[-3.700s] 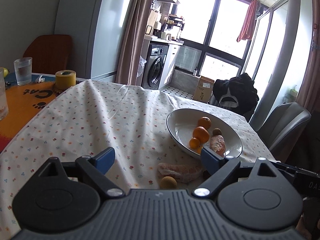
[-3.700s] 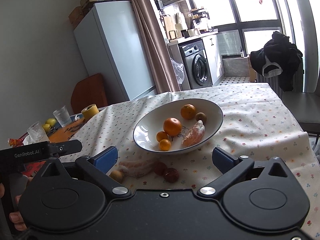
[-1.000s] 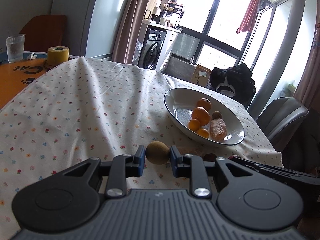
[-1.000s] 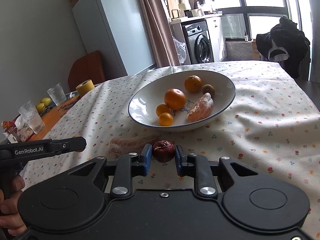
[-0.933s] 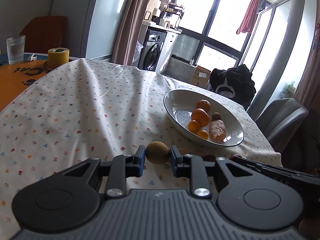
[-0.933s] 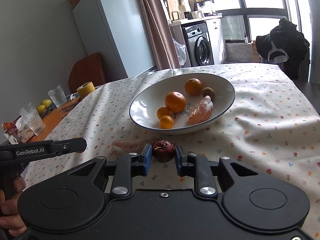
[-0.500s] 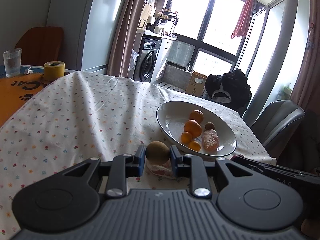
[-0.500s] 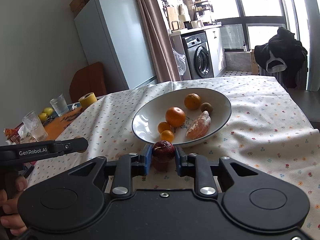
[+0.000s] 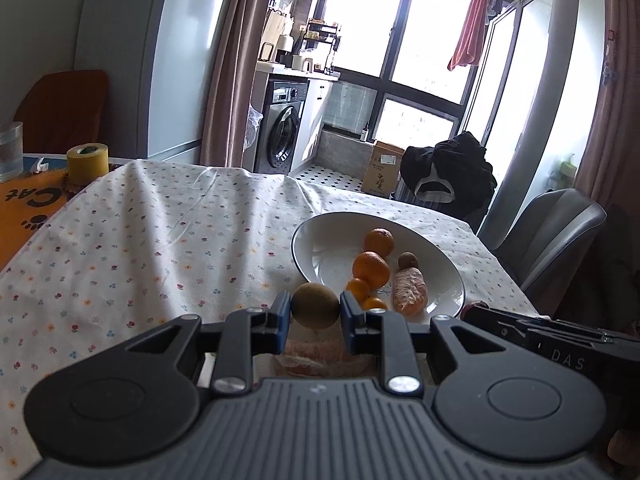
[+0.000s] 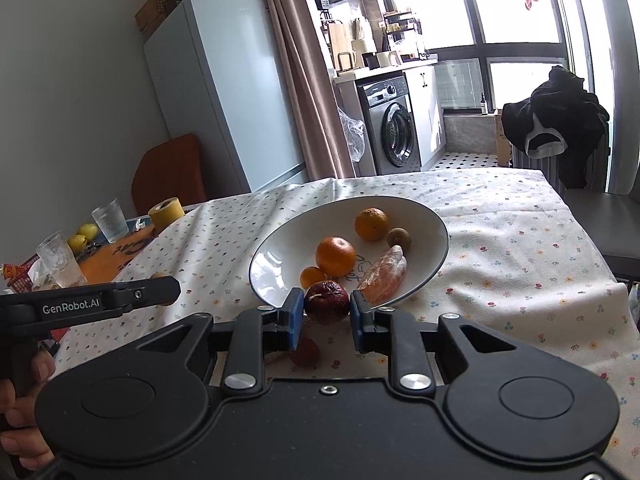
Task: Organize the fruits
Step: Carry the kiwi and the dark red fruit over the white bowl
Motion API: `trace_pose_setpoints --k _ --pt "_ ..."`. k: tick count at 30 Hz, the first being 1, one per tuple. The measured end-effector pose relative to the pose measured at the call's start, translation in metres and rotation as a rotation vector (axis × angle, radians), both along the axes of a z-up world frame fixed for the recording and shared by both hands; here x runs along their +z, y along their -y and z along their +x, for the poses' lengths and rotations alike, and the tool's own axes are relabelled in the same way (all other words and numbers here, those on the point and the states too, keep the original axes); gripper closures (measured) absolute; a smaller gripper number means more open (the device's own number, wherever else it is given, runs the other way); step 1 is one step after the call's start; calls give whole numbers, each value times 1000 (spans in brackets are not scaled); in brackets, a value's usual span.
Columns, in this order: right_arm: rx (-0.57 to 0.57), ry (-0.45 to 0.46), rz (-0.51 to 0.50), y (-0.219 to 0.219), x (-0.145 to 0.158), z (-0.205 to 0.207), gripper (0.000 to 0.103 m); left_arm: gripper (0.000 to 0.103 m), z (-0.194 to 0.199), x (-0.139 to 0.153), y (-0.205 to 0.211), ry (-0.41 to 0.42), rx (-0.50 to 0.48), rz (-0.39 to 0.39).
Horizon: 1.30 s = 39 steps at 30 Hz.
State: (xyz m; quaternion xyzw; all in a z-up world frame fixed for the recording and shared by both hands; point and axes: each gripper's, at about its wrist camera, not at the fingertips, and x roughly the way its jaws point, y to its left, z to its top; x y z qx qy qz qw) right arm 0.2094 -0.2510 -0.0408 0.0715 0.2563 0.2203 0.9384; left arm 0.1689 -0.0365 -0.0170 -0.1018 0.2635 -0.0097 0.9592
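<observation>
My left gripper [image 9: 315, 311] is shut on a brown kiwi [image 9: 315, 310], held above the flowered tablecloth just short of the white bowl [image 9: 320, 240]. My right gripper [image 10: 326, 307] is shut on a dark red wrinkled fruit [image 10: 327, 302], raised in front of the bowl's [image 10: 424, 216] near rim. Inside the bowl lie several oranges [image 10: 335, 255], a small kiwi [image 10: 399, 237] and a wrapped peeled orange piece [image 10: 383, 273]. Another wrapped piece [image 9: 316, 358] rests on the cloth under the left gripper. A second dark red fruit [image 10: 305, 352] sits on the cloth below the right gripper.
A yellow tape roll [image 9: 87, 162], drinking glasses [image 10: 110, 220] and yellow fruits [image 10: 82, 236] stand on the orange mat at the left. A grey chair [image 9: 548, 232] is beyond the table's right edge. A hand [image 10: 24, 420] holds the left gripper's handle.
Both grippers, open 3.7 s ago, shut on the kiwi and the red fruit and have lifted them off the cloth toward the bowl over the last second.
</observation>
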Motion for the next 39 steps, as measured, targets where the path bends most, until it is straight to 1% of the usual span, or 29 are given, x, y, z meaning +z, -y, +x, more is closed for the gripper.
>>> trace_pose_setpoints --k 7,20,32,39 --pt "-8 6 -5 2 2 10 80 78 17 5 6 4 -12 22" --pt "-8 0 -7 0 1 32 80 78 51 3 15 -20 -38 47" --pt "9 -21 -14 -9 -6 48 80 78 78 -12 23 -71 -62 56" --pt "14 -34 -11 -12 -11 57 80 77 92 -20 24 -102 -60 65"
